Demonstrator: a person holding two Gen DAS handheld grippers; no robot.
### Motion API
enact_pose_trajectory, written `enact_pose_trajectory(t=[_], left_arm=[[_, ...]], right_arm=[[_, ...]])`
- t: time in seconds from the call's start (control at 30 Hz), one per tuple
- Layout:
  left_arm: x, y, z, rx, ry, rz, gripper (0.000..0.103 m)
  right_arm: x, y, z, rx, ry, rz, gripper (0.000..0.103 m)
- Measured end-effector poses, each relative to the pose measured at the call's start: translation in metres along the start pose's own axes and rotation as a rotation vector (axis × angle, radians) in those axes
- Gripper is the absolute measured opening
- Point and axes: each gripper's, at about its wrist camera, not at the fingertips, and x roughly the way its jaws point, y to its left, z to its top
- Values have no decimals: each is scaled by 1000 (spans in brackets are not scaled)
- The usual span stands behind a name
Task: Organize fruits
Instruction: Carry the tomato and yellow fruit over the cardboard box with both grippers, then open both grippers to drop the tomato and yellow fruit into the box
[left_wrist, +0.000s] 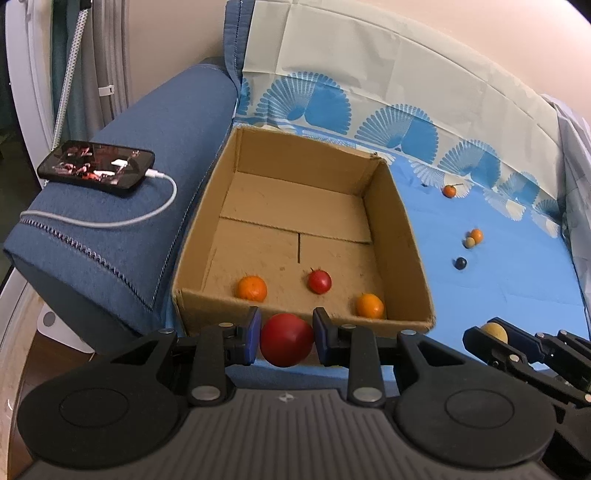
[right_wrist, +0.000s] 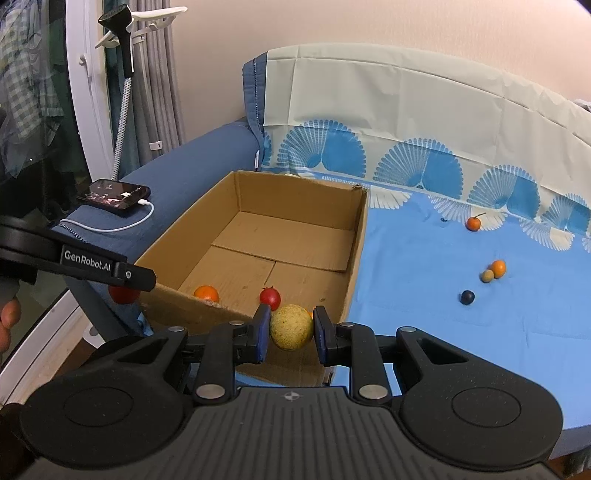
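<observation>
My left gripper (left_wrist: 286, 338) is shut on a large red fruit (left_wrist: 286, 340), held just before the near wall of an open cardboard box (left_wrist: 402, 236). My right gripper (right_wrist: 289, 328) is shut on a yellow round fruit (right_wrist: 291, 326) at the box's (right_wrist: 354, 251) near right corner; it also shows in the left wrist view (left_wrist: 495, 332). Inside the box lie an orange (left_wrist: 252, 288), a small red fruit (left_wrist: 320, 281) and a second orange (left_wrist: 370, 305). On the blue cloth (left_wrist: 498, 280) lie an orange with a stem (left_wrist: 449, 191), an orange beside a tan ball (left_wrist: 473, 237) and a dark ball (left_wrist: 460, 263).
The box stands against a blue sofa armrest (left_wrist: 122, 221) bearing a phone (left_wrist: 96, 167) on a white cable. The patterned cloth covers the sofa back (left_wrist: 369, 74). A white door frame and curtains (right_wrist: 110, 92) stand at the left, with floor below.
</observation>
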Motion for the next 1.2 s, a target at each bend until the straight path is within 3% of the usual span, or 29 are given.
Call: enact_pose_trajectory(t=[0.53,0.87,1.2], left_arm=[[77,12,62,-17,47,50,34],[140,17,62,2,154,82,34],[175,18,54,42,211,95,34]], right_arm=[[91,7,34,-53,44,42,26],[152,7,30,-80,143,34,26],[175,13,18,-140,201,21,26]])
